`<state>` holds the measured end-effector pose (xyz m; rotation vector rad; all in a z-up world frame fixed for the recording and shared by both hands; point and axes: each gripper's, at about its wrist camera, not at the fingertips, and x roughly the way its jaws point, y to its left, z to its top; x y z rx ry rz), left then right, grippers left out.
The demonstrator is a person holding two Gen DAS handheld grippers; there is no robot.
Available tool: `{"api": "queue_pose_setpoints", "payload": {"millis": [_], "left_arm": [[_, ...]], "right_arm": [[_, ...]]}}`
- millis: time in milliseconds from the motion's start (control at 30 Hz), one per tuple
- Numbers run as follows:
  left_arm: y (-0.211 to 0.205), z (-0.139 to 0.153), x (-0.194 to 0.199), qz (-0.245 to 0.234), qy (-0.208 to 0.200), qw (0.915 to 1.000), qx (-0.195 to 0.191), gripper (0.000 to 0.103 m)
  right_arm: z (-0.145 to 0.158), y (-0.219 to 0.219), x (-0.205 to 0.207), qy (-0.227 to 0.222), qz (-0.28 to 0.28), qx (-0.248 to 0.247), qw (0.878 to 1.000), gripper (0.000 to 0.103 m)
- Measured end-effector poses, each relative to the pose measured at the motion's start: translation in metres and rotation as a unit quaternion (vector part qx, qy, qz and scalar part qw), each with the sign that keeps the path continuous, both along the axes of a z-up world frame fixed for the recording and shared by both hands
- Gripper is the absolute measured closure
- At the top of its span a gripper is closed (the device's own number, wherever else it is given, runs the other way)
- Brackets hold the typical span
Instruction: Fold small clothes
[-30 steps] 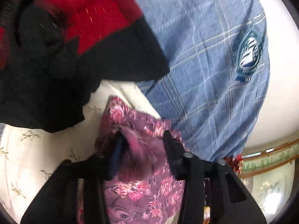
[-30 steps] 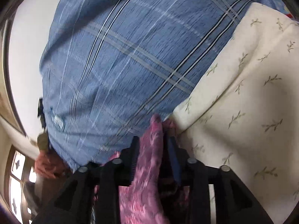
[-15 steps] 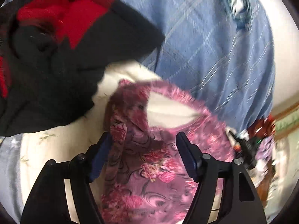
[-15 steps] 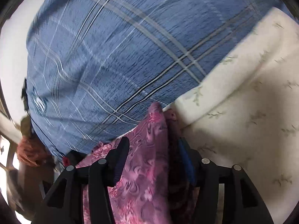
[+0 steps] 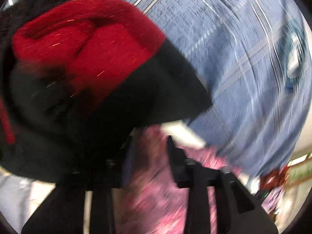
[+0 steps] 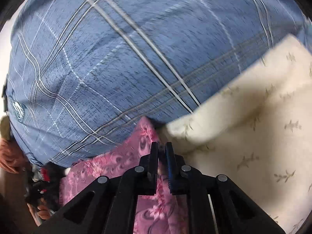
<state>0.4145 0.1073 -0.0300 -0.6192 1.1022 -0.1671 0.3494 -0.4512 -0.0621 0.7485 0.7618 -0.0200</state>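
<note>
A small pink floral garment (image 6: 117,167) lies on a cream sheet with a leaf print (image 6: 253,136). My right gripper (image 6: 161,148) is shut on the garment's upper edge, its jaws nearly touching with cloth between them. In the blurred left wrist view the same pink garment (image 5: 156,191) runs between the fingers of my left gripper (image 5: 149,146), which stand close together with cloth between them, right beside a red and black garment (image 5: 87,62).
A large blue plaid cushion or bedding (image 6: 136,48) with a round logo (image 5: 292,58) rises just behind the garment. The red and black garment fills the left of the left wrist view. A person's hand (image 6: 9,156) shows at the far left.
Both grippers were open around the pink cloth half a second ago and have closed on it. The left gripper has moved toward the red and black garment; its view is blurred by motion.
</note>
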Motion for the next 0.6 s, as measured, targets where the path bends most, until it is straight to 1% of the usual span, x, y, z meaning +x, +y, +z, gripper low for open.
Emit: {"api": "queue_pose_setpoints", "payload": {"millis": [33,67,100,133,167,233,267,333,400,433,467,500,533,567,600], "left_arm": [[0.002,0.000,-0.015,-0.019,-0.001,0.9997,0.016,0.055],[0.004,-0.001,-0.026,-0.031,-0.001,0.9994,0.018,0.054],[0.007,-0.002,-0.044,-0.048,-0.002,0.9988,0.009,0.054],[0.010,-0.004,-0.065,-0.064,0.000,0.9979,-0.005,0.053],[0.012,-0.006,-0.083,-0.074,0.005,0.9971,-0.017,0.052],[0.017,-0.008,-0.127,-0.085,0.004,0.9951,-0.051,0.052],[0.017,-0.008,-0.143,-0.086,0.001,0.9944,-0.061,0.052],[0.018,-0.008,-0.180,-0.079,-0.006,0.9921,-0.097,0.046],[0.005,-0.012,-0.216,-0.062,-0.017,0.9883,-0.138,0.035],[0.002,-0.015,-0.229,-0.056,-0.019,0.9868,-0.151,0.035],[-0.003,-0.017,-0.238,-0.055,-0.020,0.9849,-0.163,0.035],[-0.007,-0.022,-0.246,-0.051,-0.016,0.9817,-0.183,0.034],[-0.015,-0.029,-0.251,-0.048,-0.003,0.9778,-0.204,0.034],[-0.017,-0.028,-0.251,-0.051,0.005,0.9767,-0.209,0.034],[-0.028,-0.035,-0.247,-0.052,0.021,0.9766,-0.208,0.034]], "right_arm": [[0.000,-0.003,-0.008,-0.006,-0.001,0.007,1.000,0.083],[0.000,-0.006,-0.019,-0.012,0.004,0.019,1.000,0.078],[-0.001,-0.009,-0.033,-0.017,0.010,0.031,0.999,0.069],[-0.002,-0.010,-0.045,-0.019,0.014,0.037,0.999,0.063],[-0.002,-0.010,-0.061,-0.019,0.020,0.042,0.999,0.062],[-0.006,-0.008,-0.093,-0.017,0.027,0.054,0.998,0.055],[-0.009,-0.007,-0.114,-0.018,0.025,0.063,0.998,0.053],[-0.013,-0.003,-0.140,-0.022,0.014,0.077,0.997,0.049],[-0.016,-0.003,-0.168,-0.028,-0.005,0.089,0.996,0.047],[-0.019,-0.004,-0.179,-0.031,-0.013,0.094,0.995,0.045],[-0.023,-0.004,-0.186,-0.034,-0.019,0.103,0.994,0.044],[-0.028,-0.004,-0.194,-0.034,-0.024,0.121,0.992,0.043],[-0.034,0.001,-0.194,-0.037,-0.023,0.144,0.989,0.043],[-0.036,0.005,-0.195,-0.039,-0.022,0.151,0.988,0.044],[-0.035,0.010,-0.196,-0.043,-0.020,0.152,0.987,0.043]]}}
